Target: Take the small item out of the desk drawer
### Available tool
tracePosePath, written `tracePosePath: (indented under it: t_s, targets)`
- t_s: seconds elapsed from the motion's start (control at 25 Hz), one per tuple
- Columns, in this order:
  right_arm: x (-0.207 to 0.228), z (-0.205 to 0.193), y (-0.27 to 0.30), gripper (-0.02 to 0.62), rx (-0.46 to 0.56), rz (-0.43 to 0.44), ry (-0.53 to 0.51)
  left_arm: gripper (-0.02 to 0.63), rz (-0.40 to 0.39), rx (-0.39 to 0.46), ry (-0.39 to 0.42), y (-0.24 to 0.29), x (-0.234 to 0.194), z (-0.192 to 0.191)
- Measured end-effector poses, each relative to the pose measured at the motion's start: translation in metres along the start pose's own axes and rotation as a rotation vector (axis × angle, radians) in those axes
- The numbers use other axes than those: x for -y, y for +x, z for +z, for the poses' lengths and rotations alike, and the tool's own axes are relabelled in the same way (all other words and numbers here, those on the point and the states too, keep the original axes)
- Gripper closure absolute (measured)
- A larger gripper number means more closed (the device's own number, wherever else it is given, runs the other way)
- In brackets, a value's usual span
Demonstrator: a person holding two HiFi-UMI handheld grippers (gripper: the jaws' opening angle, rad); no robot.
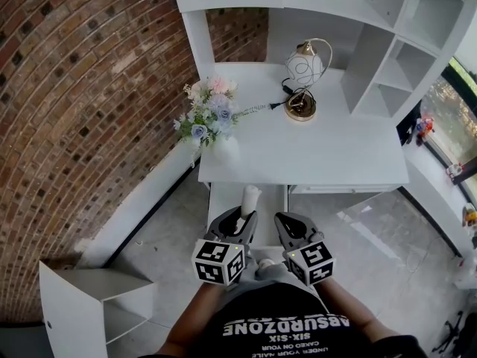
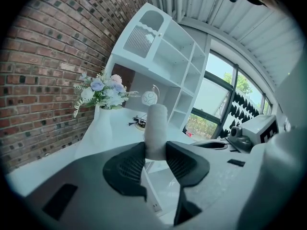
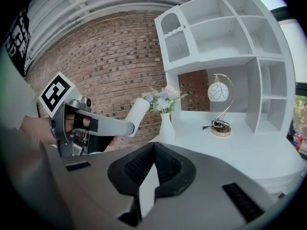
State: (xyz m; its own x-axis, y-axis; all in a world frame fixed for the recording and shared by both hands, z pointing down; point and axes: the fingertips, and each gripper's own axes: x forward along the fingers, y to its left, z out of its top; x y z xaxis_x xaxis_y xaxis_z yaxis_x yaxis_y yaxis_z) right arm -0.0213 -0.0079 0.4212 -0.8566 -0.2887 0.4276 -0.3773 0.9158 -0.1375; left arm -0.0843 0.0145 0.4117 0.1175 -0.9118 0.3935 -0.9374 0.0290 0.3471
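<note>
L gripper [image 1: 246, 215] nearest, just in front of the torso. It's clamped on the small item [image 1: 251, 198], a white cylinder, matte, rounded top, no label visible. The pads pinch its lower end, so most of it sticks up and fwd past the tips. The grip looks centred and the item sits roughly along the jaw axis with a slight lean. My guess is a low pinch was what the drawer allowed.

R gripper [image 1: 287, 224] sits alongside, close to L but apart. Jaws are closed together with nothing in them. Reads as parked and not needed for a one-hand pick.

Item is in the air, clear of the drawer [image 1: 223, 200], just short of the desk [image 1: 335, 155] front edge, left part. The drawer looks pulled out under that edge, not 100% sure. Judgement: extraction is basically done, what's left is set-down or closing the drawer.

Farther out:
- Vase w/ flowers [image 1: 212, 125] at the desk's front-left corner, near the brick wall.
- Lamp [image 1: 305, 69] toward the back edge, cord trailing left.
- Shelf unit [image 1: 387, 66] along the right and back, cubbies look empty.
</note>
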Motion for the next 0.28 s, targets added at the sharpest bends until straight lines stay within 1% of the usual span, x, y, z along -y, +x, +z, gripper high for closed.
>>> tracePosePath:
  t_s: [0.28]
  targets:
    - [-0.0004,-0.0023,0.0049,0.597,-0.009,-0.001,0.003,0.468,-0.006,-0.019,-0.004,0.0022,-0.0061,-0.0059]
